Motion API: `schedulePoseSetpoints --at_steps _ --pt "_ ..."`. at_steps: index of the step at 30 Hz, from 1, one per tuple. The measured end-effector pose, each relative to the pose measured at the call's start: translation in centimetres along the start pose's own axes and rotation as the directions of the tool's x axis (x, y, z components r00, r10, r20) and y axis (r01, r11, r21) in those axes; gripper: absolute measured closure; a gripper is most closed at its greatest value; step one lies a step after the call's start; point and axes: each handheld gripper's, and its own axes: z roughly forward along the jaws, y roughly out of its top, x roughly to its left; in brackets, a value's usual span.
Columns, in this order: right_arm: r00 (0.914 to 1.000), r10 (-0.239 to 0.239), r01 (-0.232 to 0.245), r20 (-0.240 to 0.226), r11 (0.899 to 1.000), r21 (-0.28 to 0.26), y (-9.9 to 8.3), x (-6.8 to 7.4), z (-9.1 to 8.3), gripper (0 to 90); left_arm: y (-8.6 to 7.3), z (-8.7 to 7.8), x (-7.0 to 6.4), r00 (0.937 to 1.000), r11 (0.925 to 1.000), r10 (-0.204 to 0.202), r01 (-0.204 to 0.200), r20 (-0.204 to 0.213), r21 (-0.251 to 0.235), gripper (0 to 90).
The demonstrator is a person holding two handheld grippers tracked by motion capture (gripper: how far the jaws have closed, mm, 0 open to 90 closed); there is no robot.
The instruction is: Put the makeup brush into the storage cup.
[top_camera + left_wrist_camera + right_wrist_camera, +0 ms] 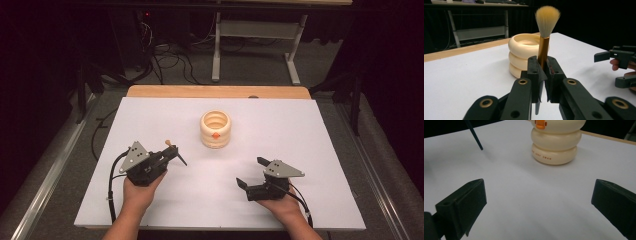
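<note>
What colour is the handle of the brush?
Golden amber on the brush handle, clearest in the left gripper view, clamped by the left gripper.

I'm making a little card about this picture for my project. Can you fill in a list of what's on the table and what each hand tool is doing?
Table: white table, wooden strip along its far edge
Holder: cream ringed holder, standing upright near the middle, orange mark on its front
Brush: brush with a gold handle and pale bristles, bristles pointing up
Left tool: left tool, jaws closed on the brush handle
Right tool: right tool, jaws wide apart, holding nothing
Holder and brush: apart, the holder stands beyond the brush
</note>
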Motion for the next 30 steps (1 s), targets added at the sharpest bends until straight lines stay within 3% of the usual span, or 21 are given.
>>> schedulePoseSetpoints --at_steps 20,30 --pt "0.9995 0.007 -0.007 0.03 1.0 0.008 -0.7 -1.8 -1.3 1.4 0.2 0.1 -0.4 1.0 1.0 -0.005 0.005 -0.006 -0.007 83.7" --pt "0.9993 0.014 -0.014 0.034 1.0 -0.001 -0.6 -1.8 -1.2 1.6 1.3 0.9 -1.1 0.9999 1.0 -0.005 0.005 -0.01 -0.005 83.7"
